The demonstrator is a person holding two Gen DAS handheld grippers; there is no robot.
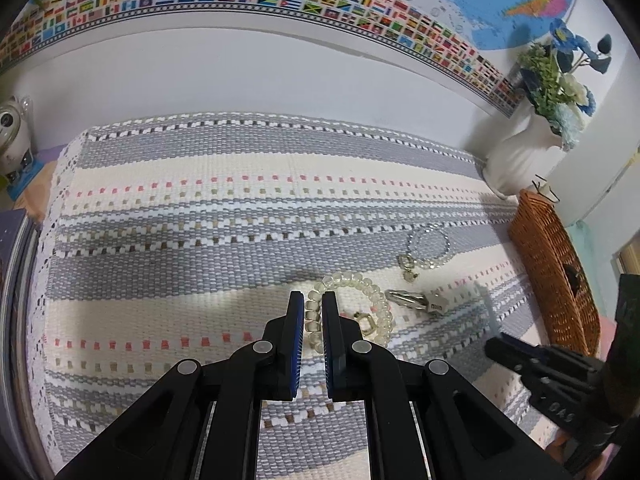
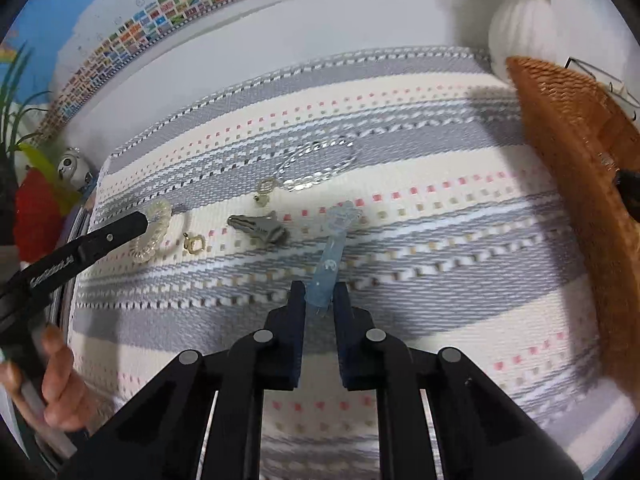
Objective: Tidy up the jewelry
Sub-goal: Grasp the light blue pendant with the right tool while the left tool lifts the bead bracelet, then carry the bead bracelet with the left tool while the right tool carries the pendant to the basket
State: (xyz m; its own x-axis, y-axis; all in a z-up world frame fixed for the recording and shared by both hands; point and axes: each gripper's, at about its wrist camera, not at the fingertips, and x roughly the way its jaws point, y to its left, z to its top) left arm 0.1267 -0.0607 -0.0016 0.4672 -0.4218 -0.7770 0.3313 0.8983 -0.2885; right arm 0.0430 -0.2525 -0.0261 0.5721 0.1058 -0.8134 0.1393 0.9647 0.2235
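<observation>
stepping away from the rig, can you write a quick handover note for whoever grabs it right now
Left gripper: fingers closed around one side of the pale beaded bracelet, which lies on the woven mat.
Right gripper: shut on the light blue hair clip, held above the mat.
On the mat: clear bead bracelet, grey metal clip, two small gold pieces.
Wicker basket sits to the right; something dark is inside, unclear what.
Left to do: probably drop the blue clip in the basket, then the rest.
</observation>
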